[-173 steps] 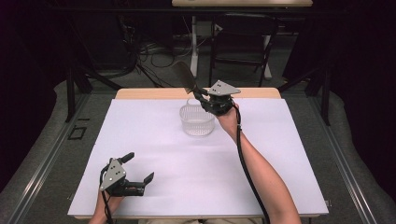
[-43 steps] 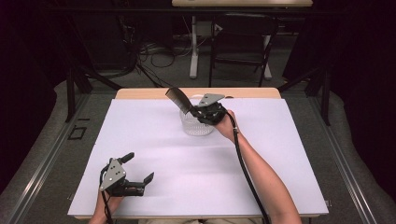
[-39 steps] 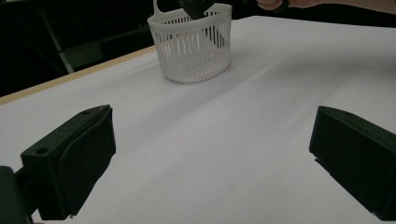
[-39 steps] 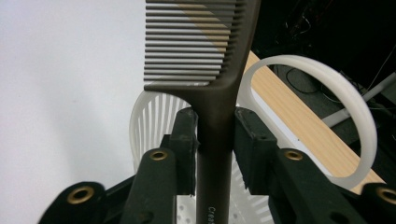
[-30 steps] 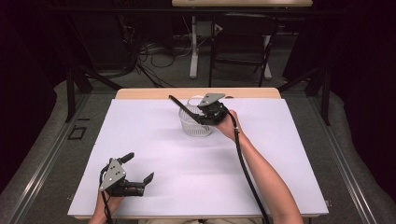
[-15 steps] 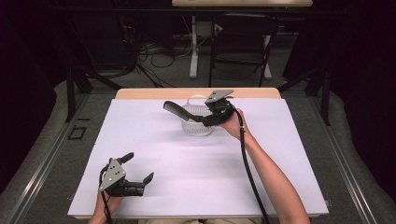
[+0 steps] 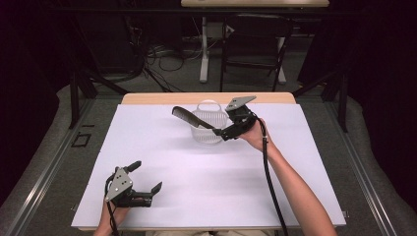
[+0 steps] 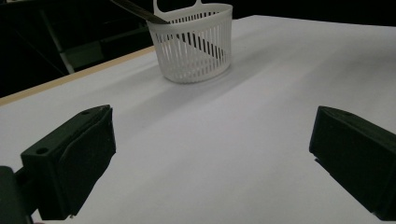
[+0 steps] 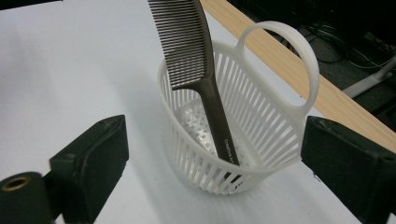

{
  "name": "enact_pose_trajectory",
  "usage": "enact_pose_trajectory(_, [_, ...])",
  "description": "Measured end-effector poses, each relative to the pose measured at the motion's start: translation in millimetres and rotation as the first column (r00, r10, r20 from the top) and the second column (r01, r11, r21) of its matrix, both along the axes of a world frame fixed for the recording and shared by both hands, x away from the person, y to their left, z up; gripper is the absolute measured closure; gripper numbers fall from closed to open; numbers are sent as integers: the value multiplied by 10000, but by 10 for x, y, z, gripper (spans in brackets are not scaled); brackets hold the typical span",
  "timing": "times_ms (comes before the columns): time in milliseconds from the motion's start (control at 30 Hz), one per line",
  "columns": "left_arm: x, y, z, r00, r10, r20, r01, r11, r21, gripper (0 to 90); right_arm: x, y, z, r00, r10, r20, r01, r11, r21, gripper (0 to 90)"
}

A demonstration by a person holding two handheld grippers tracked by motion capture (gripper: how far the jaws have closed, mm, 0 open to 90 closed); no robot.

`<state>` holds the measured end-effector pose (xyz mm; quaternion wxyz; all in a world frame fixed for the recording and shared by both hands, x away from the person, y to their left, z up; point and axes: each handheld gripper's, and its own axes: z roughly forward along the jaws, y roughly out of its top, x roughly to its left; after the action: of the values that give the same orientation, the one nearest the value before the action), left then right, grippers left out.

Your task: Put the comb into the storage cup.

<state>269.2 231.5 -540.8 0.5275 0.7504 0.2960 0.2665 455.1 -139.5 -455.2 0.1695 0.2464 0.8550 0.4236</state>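
A dark comb [image 7: 189, 117] stands slanted in a small white slatted basket [image 7: 206, 132] at the far middle of the table, teeth end leaning out to the left. My right gripper [image 7: 223, 133] hovers just right of the basket. In the right gripper view its jaws [image 9: 215, 158] have just been opening and stand wide apart, with the comb [image 9: 187, 51] and basket [image 9: 275, 121] ahead of them and untouched by the pads. My left gripper [image 7: 146, 177] rests open on the near left of the table, nothing between its jaws [image 8: 210, 154]. The basket [image 8: 196, 46] stands far ahead of it.
A white sheet [image 7: 221, 187] covers the table, and a wooden edge [image 7: 162, 98] runs along the far side. Beyond it stand a dark chair [image 7: 255, 44] and table legs among floor cables. The right gripper's cable [image 7: 268, 177] trails along the forearm.
The comb, gripped above the basket earlier, has tipped over to the left and now rests in the basket. The right gripper has let go and drawn back to the right. The left gripper has stayed still.
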Motion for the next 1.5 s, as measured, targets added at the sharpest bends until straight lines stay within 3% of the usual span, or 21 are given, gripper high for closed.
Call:
enact_pose_trajectory(500, [7, -3, -6, 10000, 0, -44, 0, 10000, 26, 8, -196, -236, -39, 9977, -26, -678, 25, 10000, -22, 4])
enact_pose_trajectory(1500, [1, -6, -3, 10000, -4, -40, 4, 10000, 28, 8, -621, -515, -283, 9919, -131, -1266, 110, 9998, -169, 0])
